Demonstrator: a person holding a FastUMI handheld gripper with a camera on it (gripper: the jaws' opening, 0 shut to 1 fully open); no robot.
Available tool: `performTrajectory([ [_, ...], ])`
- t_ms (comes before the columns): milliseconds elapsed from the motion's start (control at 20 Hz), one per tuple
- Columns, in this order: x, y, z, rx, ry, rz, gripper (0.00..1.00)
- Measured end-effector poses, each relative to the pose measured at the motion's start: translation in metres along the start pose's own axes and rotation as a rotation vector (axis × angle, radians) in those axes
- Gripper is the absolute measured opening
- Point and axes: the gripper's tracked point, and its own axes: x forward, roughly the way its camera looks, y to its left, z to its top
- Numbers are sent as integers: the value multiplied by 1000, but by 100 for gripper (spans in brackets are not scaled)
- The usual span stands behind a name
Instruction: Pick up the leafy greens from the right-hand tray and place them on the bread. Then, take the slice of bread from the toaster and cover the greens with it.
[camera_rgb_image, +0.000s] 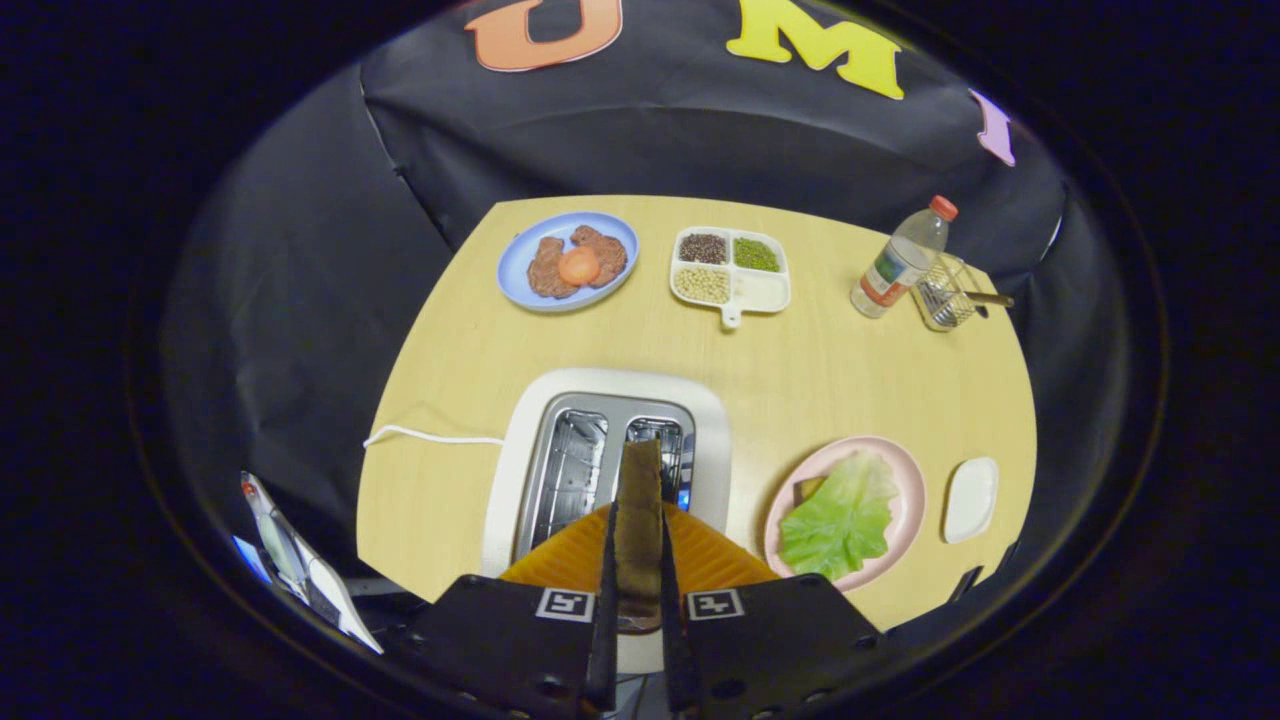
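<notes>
Gripper view: tool (637, 520) clamps dark-crusted bread slice (638, 500) edge-on.

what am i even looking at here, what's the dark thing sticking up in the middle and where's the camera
The camera rides on a hand-held two-finger gripper and looks forward along its fingers, which show at the bottom. A fisheye lens makes the picture round and bends the table.

The dark upright thing is a slice of bread, seen edge-on. Both fingers are closed on it, just above a white toaster with two slots.

To the right of the toaster, a pink plate holds a green lettuce leaf lying on another piece of bread. A small white dish sits beside it.

Farther off: a blue plate with brown patties and something round and orange, a divided white tray of beans, a bottle and a wire basket.
</notes>
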Motion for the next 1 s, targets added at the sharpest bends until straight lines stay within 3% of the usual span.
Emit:
performTrajectory([
  [150, -9, -11, 1, 0, -10, 2, 12],
  [750, -110, -45, 22, 62, -92, 198, 12],
  [1000, -105, -110, 13, 113, -107, 157, 12],
])
